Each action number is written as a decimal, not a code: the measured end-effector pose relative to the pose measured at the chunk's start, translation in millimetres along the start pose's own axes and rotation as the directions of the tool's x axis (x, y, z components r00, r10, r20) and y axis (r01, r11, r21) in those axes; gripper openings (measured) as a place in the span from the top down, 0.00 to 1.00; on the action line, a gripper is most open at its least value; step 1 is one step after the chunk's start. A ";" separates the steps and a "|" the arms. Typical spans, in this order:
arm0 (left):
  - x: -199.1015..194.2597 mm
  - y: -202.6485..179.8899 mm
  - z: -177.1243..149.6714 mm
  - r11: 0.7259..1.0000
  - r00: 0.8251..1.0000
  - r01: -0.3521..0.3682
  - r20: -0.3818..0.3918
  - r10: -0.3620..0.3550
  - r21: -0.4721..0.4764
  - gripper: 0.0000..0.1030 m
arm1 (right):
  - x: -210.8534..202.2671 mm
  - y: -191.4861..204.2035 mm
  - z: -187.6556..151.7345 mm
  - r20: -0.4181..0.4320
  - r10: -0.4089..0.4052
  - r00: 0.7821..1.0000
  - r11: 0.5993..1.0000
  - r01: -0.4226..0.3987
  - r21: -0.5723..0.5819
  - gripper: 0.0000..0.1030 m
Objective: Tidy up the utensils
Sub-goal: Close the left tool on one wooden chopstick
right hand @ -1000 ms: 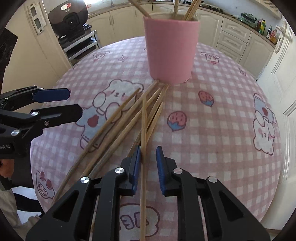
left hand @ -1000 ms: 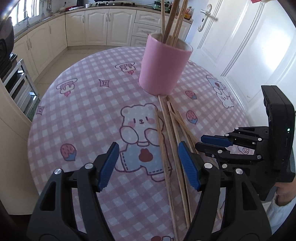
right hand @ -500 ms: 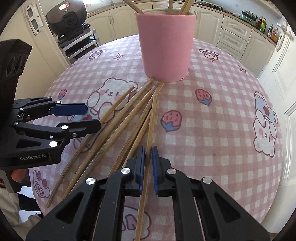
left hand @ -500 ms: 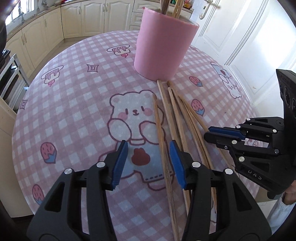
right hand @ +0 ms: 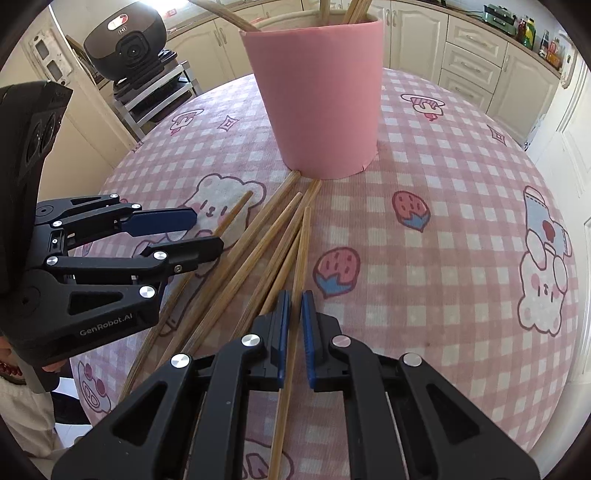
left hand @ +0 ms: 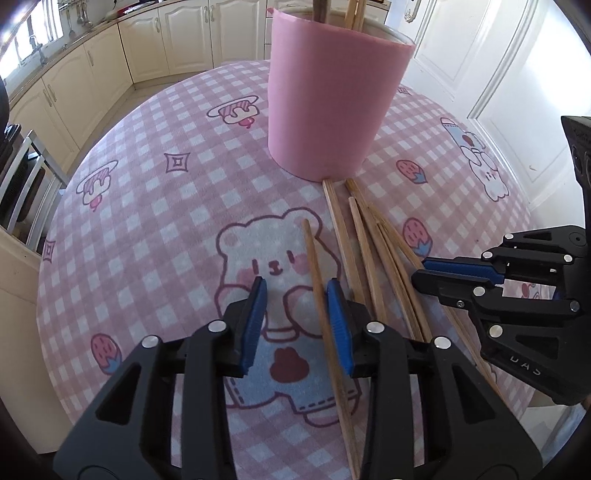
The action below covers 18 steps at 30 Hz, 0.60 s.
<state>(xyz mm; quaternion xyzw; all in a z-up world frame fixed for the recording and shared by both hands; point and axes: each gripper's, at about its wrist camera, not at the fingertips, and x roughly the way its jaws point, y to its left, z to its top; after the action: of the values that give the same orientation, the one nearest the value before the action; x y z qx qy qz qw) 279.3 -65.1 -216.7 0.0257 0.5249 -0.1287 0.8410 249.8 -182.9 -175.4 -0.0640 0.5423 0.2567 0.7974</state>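
Note:
A pink cup [left hand: 332, 103] [right hand: 317, 103] stands on the pink checked tablecloth [left hand: 147, 221] with several chopsticks upright in it. More loose chopsticks [left hand: 369, 251] [right hand: 258, 251] fan out on the cloth from the cup's base. My left gripper [left hand: 295, 295] [right hand: 205, 234] straddles the leftmost chopstick [left hand: 314, 258]. Its jaws are closing; the stick lies against the right pad and the left pad is still apart from it. My right gripper [right hand: 294, 299] [left hand: 419, 273] is shut on the rightmost chopstick [right hand: 302, 251], low over the cloth.
A black rice cooker [right hand: 129, 44] sits on a metal rack beyond the table's left edge. Cream cabinets [left hand: 184, 33] line the far walls, with bottles [right hand: 528, 31] on the counter. A white door [left hand: 498, 74] is to the right. A person's sleeve [right hand: 14, 387] shows at lower left.
My left gripper has moved forward and down over the leftmost chopstick while its jaws narrowed. My right gripper has closed onto its chopstick and crept toward the cup.

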 end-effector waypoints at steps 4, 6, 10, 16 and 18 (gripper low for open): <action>2.7 1.2 4.6 1.000 1.000 -0.010 -0.003 0.010 0.007 0.76 | 2.4 -5.6 8.6 -0.018 0.016 1.000 1.000 -0.015 0.010 0.95; 2.3 6.2 6.0 1.000 1.000 -0.005 0.001 0.005 -0.010 0.82 | 3.6 -8.0 13.1 -0.035 0.027 0.999 1.000 -0.026 0.013 0.95; 1.0 15.8 5.5 0.998 1.000 0.021 0.018 -0.020 -0.054 0.90 | 6.5 -8.5 20.5 -0.052 0.033 0.998 0.999 -0.032 0.013 0.95; -5.8 27.3 -0.8 0.993 0.997 0.064 0.042 -0.060 -0.097 0.93 | 6.3 -2.1 20.3 -0.017 -0.002 1.000 1.000 0.002 0.008 0.95; -10.2 29.9 -2.9 0.992 0.997 0.071 0.044 -0.067 -0.100 0.93 | 5.1 1.1 19.7 0.000 -0.019 1.000 1.000 0.019 0.008 0.95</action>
<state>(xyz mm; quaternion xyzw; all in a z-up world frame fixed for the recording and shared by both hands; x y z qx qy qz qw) 279.8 -33.8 -211.6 -0.0377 0.5140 -0.1314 0.8468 267.0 -172.7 -171.9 -0.0659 0.5426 0.2471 0.8001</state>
